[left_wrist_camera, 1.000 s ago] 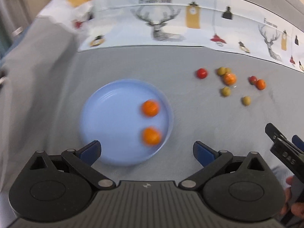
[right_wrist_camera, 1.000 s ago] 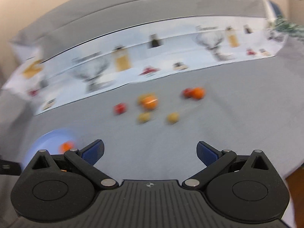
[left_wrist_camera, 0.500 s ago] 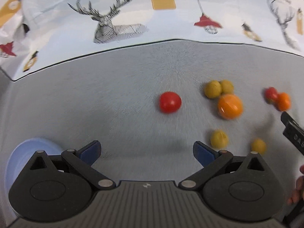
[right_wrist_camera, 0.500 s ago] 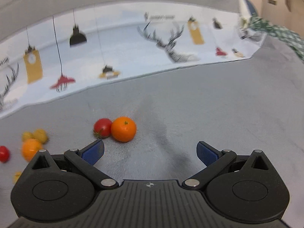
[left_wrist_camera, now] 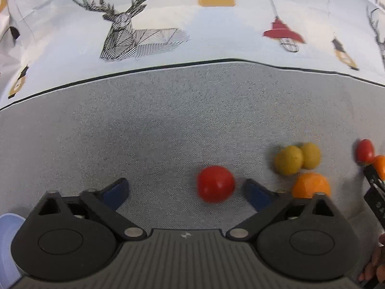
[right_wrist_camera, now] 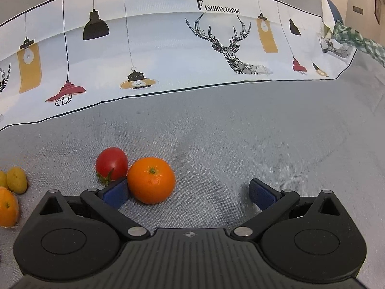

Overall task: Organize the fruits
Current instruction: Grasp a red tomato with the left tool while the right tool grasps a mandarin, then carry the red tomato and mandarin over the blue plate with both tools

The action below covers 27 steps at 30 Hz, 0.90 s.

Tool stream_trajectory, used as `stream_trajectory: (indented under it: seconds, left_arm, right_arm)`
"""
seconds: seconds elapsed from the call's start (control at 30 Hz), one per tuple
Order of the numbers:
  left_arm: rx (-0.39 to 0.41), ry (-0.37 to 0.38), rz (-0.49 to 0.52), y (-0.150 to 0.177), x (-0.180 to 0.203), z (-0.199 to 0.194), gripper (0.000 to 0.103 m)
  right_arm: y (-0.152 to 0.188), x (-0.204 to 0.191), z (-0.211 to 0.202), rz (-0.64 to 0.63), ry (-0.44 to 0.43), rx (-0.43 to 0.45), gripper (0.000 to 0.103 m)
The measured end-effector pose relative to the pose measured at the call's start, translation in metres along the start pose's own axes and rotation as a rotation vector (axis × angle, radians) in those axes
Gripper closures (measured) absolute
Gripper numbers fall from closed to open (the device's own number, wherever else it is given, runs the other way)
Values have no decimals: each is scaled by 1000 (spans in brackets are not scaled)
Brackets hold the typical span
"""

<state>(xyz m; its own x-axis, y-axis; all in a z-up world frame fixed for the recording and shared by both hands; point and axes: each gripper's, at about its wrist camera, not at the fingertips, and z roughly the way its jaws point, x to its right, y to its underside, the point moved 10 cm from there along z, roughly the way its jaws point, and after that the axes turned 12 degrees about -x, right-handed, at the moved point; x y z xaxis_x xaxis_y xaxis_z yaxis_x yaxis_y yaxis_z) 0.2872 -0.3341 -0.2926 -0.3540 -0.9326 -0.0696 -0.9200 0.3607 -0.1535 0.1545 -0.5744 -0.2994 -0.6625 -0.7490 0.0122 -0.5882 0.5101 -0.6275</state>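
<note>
A red tomato lies on the grey cloth between the fingers of my left gripper, nearer the right pad and untouched; the jaws are closing. Two yellow fruits and an orange lie just right of it. In the right wrist view an orange sits between the fingers of my right gripper, close against the left pad with a wide gap to the other; these jaws are closing too. A second tomato touches that orange behind the left finger.
The rim of a blue plate shows at the lower left of the left wrist view. A printed cloth with deer and lamps covers the far side. Green checked fabric lies at the far right. A hand shows at the right edge.
Both grippers came forward and down to the loose fruits. The plate slid almost out of the left view. The tomato now lies between the left fingers and the orange between the right fingers.
</note>
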Motion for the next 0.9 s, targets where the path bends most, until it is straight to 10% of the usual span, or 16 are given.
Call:
stream_trajectory:
  seconds: [0.07,0.13,0.57,0.9]
  left_arm:
    - [24,43,38,1,8,-10,69]
    - [54,15,73,3,14,-20,70]
    - [159,112,153,69,0,-102,69]
    - [175,159,119,174,-65,-181,69]
  right_arm:
    - [0,-4,-8,-44,13,29,43]
    - [0,-5,-12,-80,61,42,63]
    - [7,42,-40,129,71,60,64]
    - [44,20,-192,81,-92,144,64]
